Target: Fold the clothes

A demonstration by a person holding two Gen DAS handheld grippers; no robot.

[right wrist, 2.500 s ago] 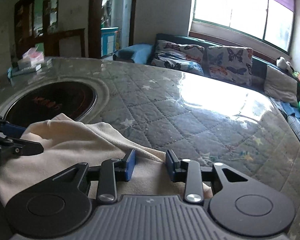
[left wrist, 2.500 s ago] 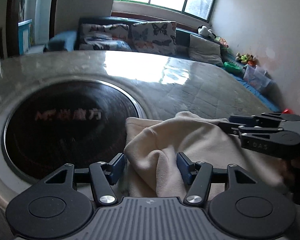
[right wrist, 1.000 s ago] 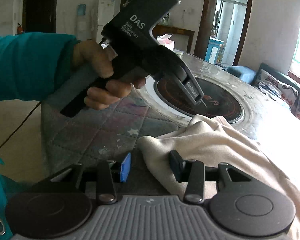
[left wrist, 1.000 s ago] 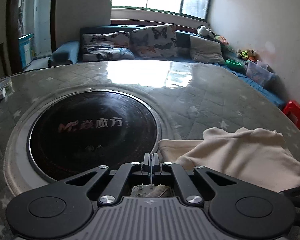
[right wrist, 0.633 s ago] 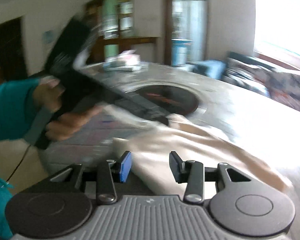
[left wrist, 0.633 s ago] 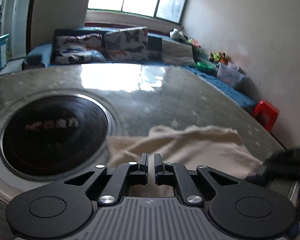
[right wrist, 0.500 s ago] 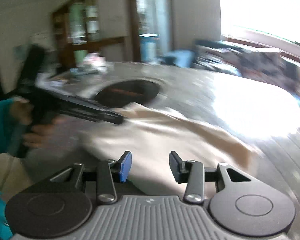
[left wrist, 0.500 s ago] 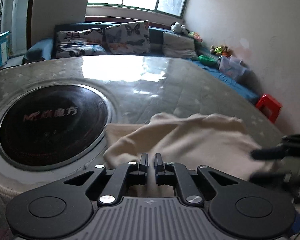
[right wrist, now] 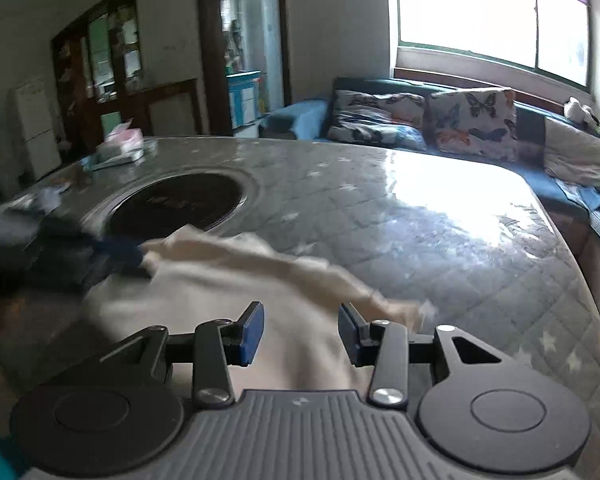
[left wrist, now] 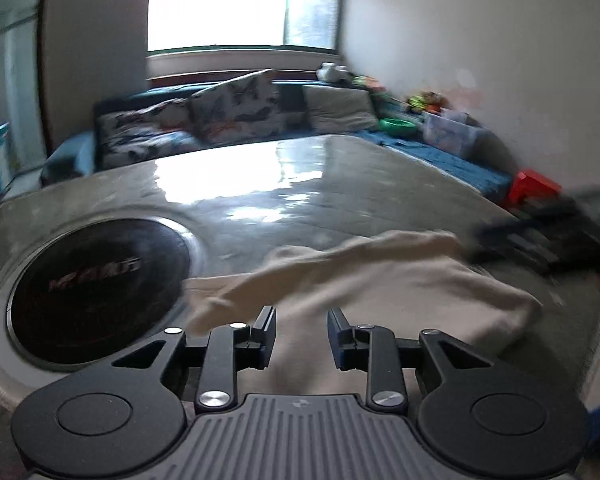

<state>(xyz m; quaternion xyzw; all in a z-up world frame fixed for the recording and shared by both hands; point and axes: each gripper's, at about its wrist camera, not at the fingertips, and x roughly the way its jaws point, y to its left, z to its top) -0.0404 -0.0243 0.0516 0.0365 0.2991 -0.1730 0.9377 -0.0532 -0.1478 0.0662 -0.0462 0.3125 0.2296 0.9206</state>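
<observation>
Left wrist view: cream cloth (left wrist: 360,284) sits bunched just beside the black round plate (left wrist: 96,284). Both claws, left (left wrist: 301,336) and right (right wrist: 301,334), are spread, empty. Looks soft, floppy; I'd pinch a corner.

left black two-finger gripper with blue pads (left wrist: 301,334): jaws stood apart, nothing between them, held low and level. right black two-finger gripper with blue pads (right wrist: 301,334): jaws stood apart, nothing gripped, held low and level.
</observation>
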